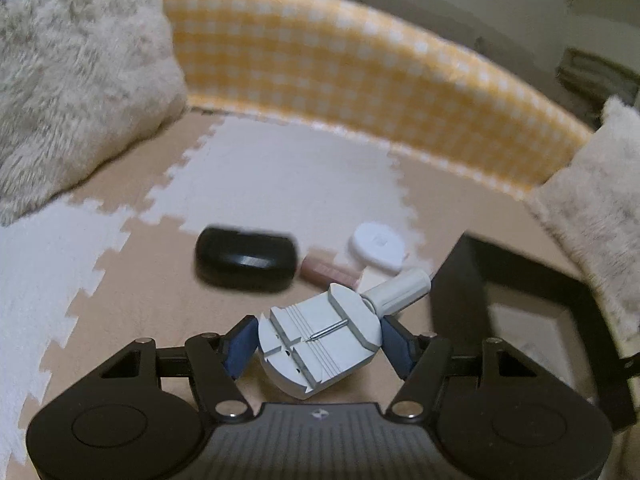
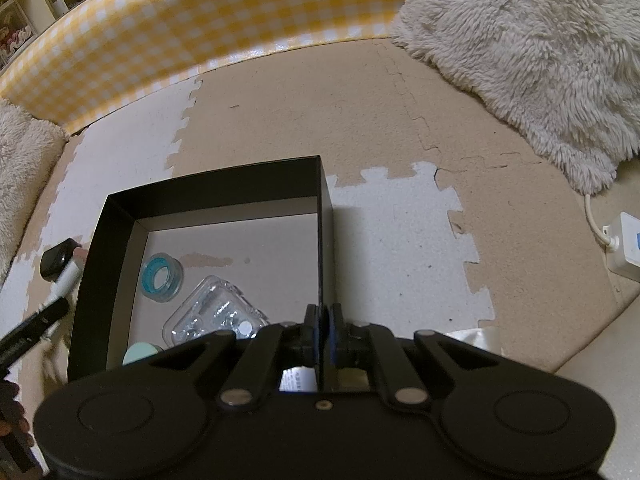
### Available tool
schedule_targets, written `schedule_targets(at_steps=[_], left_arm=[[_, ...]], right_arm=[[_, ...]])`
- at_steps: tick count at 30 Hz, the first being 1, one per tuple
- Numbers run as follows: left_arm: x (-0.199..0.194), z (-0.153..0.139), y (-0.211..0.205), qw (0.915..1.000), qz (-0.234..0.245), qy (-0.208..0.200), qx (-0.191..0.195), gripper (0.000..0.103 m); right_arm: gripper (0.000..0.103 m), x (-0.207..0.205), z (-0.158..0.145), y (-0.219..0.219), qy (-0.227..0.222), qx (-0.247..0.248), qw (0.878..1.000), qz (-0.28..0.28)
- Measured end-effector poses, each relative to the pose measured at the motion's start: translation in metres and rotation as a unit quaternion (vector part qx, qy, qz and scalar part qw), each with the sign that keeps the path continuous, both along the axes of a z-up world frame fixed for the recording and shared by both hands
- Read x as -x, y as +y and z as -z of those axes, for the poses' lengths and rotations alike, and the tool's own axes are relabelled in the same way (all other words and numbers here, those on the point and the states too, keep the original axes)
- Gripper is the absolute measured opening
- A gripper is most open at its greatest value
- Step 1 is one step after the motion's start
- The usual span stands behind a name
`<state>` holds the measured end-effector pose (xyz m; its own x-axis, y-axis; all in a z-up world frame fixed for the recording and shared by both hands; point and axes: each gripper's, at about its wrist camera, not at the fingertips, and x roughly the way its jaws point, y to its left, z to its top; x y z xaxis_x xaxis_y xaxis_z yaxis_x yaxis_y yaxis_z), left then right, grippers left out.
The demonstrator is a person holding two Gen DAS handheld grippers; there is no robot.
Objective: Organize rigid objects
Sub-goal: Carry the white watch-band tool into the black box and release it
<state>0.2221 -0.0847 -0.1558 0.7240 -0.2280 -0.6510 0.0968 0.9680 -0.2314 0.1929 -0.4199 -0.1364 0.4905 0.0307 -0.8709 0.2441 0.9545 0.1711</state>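
In the left wrist view my left gripper is shut on a grey watch-band link tool, its blue pads pressing both sides. The tool's white handle points up and right. It hangs a little above the foam mat. Beyond it lie a black oval case, a pink tube and a white round disc. My right gripper is shut on the right wall of a black box. Inside the box are a blue ring-shaped pot, a clear plastic pack and a mint round piece.
A yellow checked barrier runs across the back. Fluffy cream cushions sit left and right of it. A white power strip with a cable lies at the right edge. The floor is beige and white puzzle mat.
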Motion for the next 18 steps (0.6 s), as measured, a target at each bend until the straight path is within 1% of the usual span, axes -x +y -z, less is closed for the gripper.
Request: schedule_targets(at_steps=[4,6,8,13,16,18], left_arm=[[0.003,-0.021,-0.01,0.9988,0.031,-0.031,0.024,0.067],[0.003,-0.03,-0.02,0.9967,0.061,-0.039,0.036,0.067],[0.003,-0.036,-0.033,0.9939,0.093,-0.045,0.037,0.067],[-0.005,-0.045,-0.071,0.9829,0.175,-0.054,0.019,0.067],[-0.016,-0.046,-0.095,0.9742,0.22,-0.051,0.004,0.067],[-0.025,-0.043,-0.111,0.9672,0.249,-0.049,-0.013,0.067]], right_arm=[[0.005,0.0,0.0,0.0,0.0,0.0,1.0,0.0],[0.005,0.0,0.0,0.0,0.0,0.0,1.0,0.0],[0.005,0.0,0.0,0.001,0.0,0.002,1.0,-0.002],[0.005,-0.001,-0.001,0.002,0.001,0.006,1.0,-0.004],[0.005,-0.001,-0.001,0.003,0.0,0.007,1.0,-0.005],[0.005,-0.001,-0.001,0.003,0.0,0.007,1.0,-0.005]])
